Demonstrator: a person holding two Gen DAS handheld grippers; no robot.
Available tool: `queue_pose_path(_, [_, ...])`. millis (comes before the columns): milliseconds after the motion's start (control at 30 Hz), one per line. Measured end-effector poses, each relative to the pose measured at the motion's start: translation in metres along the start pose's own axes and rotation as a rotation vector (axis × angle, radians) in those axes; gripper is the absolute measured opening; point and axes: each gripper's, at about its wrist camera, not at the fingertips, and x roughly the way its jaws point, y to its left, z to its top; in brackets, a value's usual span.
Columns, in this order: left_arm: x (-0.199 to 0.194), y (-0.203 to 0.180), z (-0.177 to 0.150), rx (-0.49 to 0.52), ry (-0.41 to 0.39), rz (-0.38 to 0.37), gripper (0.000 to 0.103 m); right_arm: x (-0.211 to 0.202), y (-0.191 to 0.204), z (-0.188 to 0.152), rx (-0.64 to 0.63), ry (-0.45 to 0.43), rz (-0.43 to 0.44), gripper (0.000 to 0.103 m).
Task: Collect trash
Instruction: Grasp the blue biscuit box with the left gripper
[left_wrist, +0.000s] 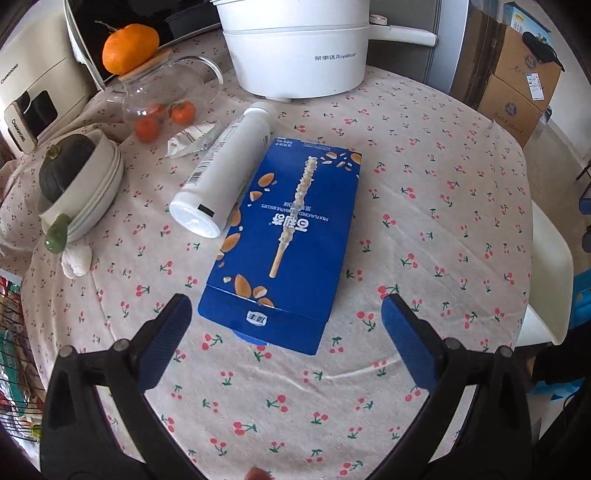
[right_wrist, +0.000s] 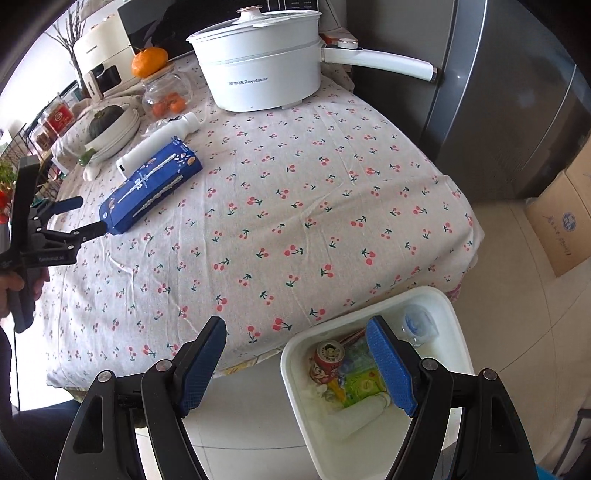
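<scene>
You are holding the left gripper (left_wrist: 286, 317) spread wide and empty at the bottom of the frame, just short of the flat blue cardboard biscuit box (left_wrist: 284, 240) lying mid-frame on the cherry-print tablecloth (left_wrist: 424, 206). Beyond, touching its upper-left edge, is lying a white plastic bottle (left_wrist: 225, 170). Your right gripper (right_wrist: 297, 360) is hanging spread and empty at the lower frame over the white plastic trash bin (right_wrist: 454, 354).

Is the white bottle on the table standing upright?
No, the white bottle lies on its side on the cherry tablecloth, touching the blue biscuit box.
</scene>
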Motion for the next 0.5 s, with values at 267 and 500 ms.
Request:
queue_pose_path(267, [0.047, -0.005, 0.021, 0.115, 0.095, -0.006, 0.102, 0.007, 0.001, 0.009, 0.0, 0.012, -0.011, 0.08])
queue_pose_path(500, [0.061, 0.002, 0.023, 0.045, 0.118, -0.01, 0.1, 0.015, 0.002, 0.015, -0.004, 0.031, -0.015, 0.08])
